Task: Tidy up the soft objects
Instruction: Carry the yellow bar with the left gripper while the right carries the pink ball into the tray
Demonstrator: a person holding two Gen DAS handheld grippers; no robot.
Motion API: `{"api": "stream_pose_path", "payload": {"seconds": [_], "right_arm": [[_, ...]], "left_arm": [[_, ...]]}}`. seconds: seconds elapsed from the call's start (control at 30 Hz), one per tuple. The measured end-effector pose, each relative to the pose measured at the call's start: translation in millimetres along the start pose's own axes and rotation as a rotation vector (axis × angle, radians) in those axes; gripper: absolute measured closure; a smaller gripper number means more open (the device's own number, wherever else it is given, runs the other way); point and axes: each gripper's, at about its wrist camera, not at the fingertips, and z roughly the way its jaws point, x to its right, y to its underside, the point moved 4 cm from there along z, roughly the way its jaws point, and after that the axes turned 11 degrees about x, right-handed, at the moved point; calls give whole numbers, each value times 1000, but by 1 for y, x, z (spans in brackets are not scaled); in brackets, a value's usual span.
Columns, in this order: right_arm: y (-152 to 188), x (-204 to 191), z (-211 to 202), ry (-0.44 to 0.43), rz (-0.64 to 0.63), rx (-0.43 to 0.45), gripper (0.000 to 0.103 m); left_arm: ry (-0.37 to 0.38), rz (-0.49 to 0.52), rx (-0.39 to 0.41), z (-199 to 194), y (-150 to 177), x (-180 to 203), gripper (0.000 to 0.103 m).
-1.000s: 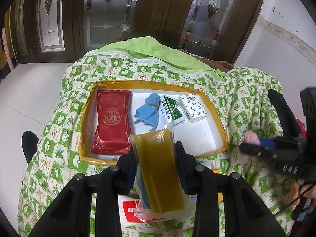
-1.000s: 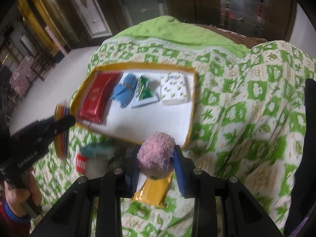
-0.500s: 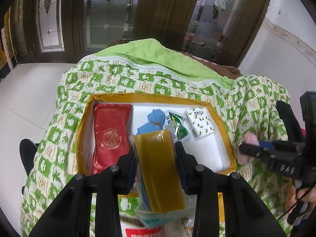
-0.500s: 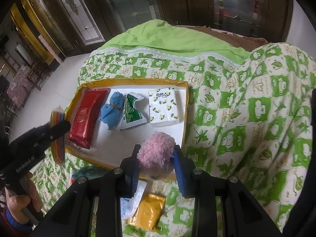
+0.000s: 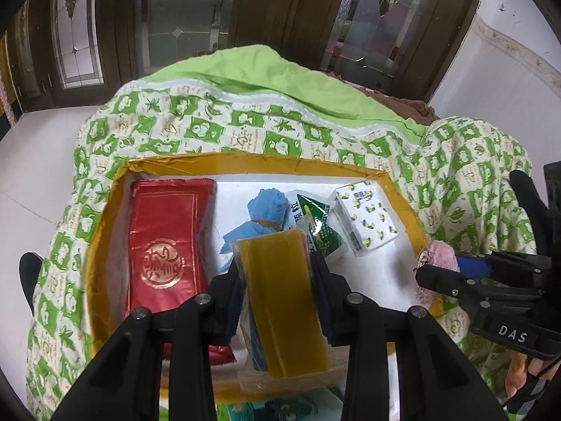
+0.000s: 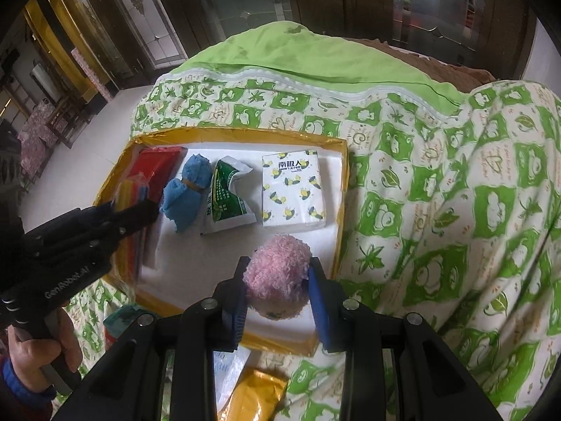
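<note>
My left gripper (image 5: pixel 278 273) is shut on a clear pack of coloured cloths (image 5: pixel 282 301), yellow side up, held over the near part of the yellow-rimmed tray (image 5: pixel 245 161). It shows from the side in the right wrist view (image 6: pixel 131 189). My right gripper (image 6: pixel 277 277) is shut on a pink fluffy ball (image 6: pixel 277 280) above the tray's near right corner (image 6: pixel 342 203); the ball also shows in the left wrist view (image 5: pixel 438 263). In the tray lie a red pack (image 5: pixel 164 245), a blue cloth bundle (image 6: pixel 187 189), a green-white packet (image 6: pixel 228 196) and a patterned tissue pack (image 6: pixel 294 189).
The tray rests on a green-and-white patterned quilt (image 6: pixel 438 193) with a plain green cover (image 6: pixel 298 56) behind. A gold packet (image 6: pixel 257 396), a white packet (image 6: pixel 228 368) and a teal item (image 6: pixel 122 319) lie on the quilt in front of the tray. Dark wooden doors (image 5: pixel 280 7) stand behind.
Both grippers have moved forward over the tray, each still holding its item. The tray and its contents now look closer and larger in both views.
</note>
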Motion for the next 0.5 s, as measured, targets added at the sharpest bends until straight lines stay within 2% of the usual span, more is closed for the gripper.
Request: {"api": "stream_pose_path", "payload": {"seconds": [0.2, 0.5], "right_arm": [[6, -5, 20, 1, -23, -49, 69], [26, -9, 42, 47, -69, -155, 69]], "left_arm": [[-14, 16, -18, 14, 7, -4, 68], [-25, 40, -46, 26, 21, -8, 68]]}}
